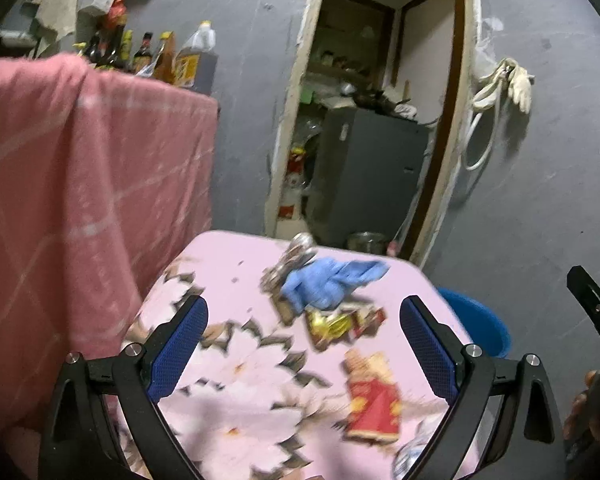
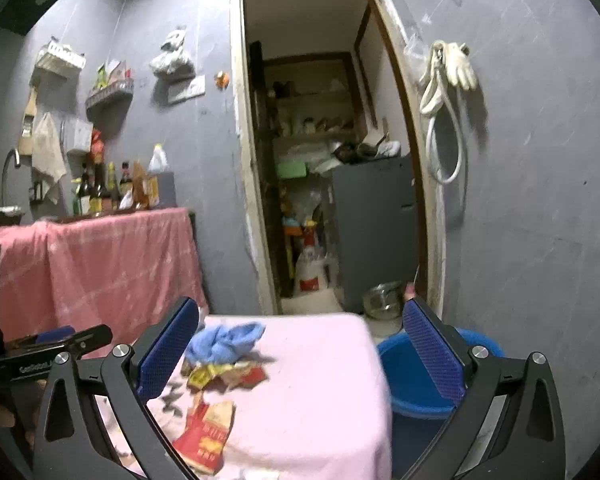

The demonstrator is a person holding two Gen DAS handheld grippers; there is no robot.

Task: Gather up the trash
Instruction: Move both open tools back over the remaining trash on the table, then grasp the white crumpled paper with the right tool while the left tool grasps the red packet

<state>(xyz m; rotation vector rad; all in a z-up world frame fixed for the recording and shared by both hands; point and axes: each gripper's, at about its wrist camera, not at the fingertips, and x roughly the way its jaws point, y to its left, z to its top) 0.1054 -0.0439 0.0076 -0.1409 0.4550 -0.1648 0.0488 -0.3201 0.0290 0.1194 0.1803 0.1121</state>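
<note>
Trash lies on a small table with a pink floral cloth (image 1: 228, 280): a crumpled blue glove (image 1: 328, 284), a crushed silvery can (image 1: 296, 250), gold and red wrappers (image 1: 336, 326) and a red packet (image 1: 374, 396). My left gripper (image 1: 302, 344) is open and empty above the table's near side. My right gripper (image 2: 300, 356) is open and empty, above the table's right part. In the right wrist view the glove (image 2: 224, 342), wrappers (image 2: 224, 376) and red packet (image 2: 206, 436) lie left of centre. A blue bucket (image 2: 414, 372) stands right of the table; it also shows in the left wrist view (image 1: 480, 326).
A counter draped in a pink cloth (image 2: 100, 264) stands to the left with several bottles (image 2: 116, 188) on it. An open doorway (image 2: 332, 180) behind the table leads to a cluttered storeroom with a grey cabinet (image 2: 376, 220). A metal bowl (image 2: 382, 300) sits on the floor.
</note>
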